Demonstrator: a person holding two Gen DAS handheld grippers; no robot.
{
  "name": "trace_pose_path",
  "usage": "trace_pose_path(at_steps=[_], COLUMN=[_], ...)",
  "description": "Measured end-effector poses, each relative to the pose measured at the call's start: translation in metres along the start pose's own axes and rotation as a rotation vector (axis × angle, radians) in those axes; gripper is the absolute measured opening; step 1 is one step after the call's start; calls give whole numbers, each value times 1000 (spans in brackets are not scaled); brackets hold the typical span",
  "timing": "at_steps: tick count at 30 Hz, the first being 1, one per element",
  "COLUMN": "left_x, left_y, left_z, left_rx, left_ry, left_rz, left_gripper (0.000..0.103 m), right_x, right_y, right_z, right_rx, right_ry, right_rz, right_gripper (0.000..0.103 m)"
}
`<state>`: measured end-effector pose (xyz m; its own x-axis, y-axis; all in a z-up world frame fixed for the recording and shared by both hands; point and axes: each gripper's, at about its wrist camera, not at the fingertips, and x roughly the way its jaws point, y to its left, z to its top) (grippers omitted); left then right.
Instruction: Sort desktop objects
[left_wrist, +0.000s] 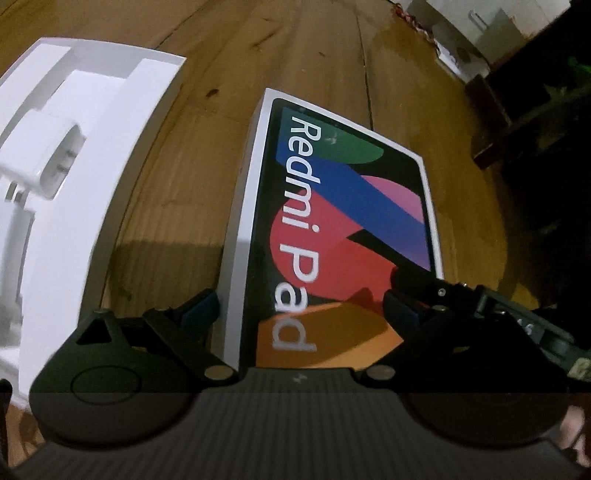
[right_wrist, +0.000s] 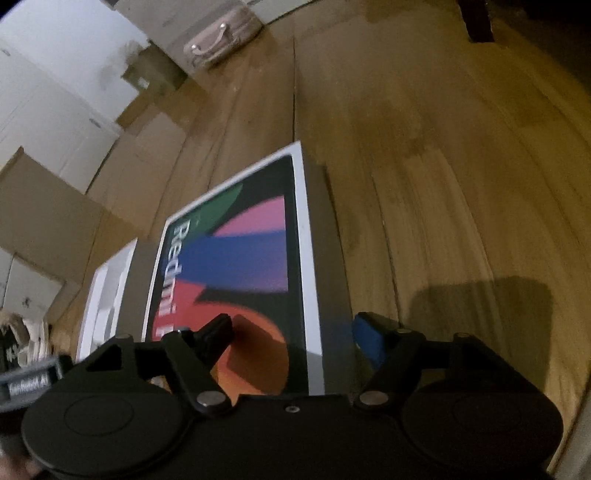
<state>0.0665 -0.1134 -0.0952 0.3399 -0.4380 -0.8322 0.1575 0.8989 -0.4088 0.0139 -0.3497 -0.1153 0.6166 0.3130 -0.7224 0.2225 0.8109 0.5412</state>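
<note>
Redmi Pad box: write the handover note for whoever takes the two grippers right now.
Left gripper: open, straddling the near left edge of the Redmi Pad box, not clamped.
Right gripper: open, straddling the box's near right edge; pads not seen pressing.
The box lies flat on the wooden surface. The white tray sits to its left, apart, with a white charger in a compartment.
Done: both grippers lined up on the box.
Left: grip it and sort it.

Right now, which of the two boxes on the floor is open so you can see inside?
The plain white box, left of the colourful one. Its white compartments show, with a charger inside. The Redmi Pad box is closed, its printed lid on top.
</note>
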Motion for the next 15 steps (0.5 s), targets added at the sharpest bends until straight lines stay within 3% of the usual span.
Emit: trace_pose_path(at_steps=[4,9,15], left_x=[9,9,9], left_y=[6,8,-6], left_z=[2,0,-3], left_rx=[-24,4,51], left_ry=[-34,-48,-34], left_rz=[-22,-43,3], left_gripper=[99,96,95], right_x=[6,6,1], right_y=[13,12,9], right_z=[6,-2,1], right_rx=[-48,-88,-86], right_ry=[18,-28,1], right_rz=[-19,-1,25], right_gripper=[84,86,80])
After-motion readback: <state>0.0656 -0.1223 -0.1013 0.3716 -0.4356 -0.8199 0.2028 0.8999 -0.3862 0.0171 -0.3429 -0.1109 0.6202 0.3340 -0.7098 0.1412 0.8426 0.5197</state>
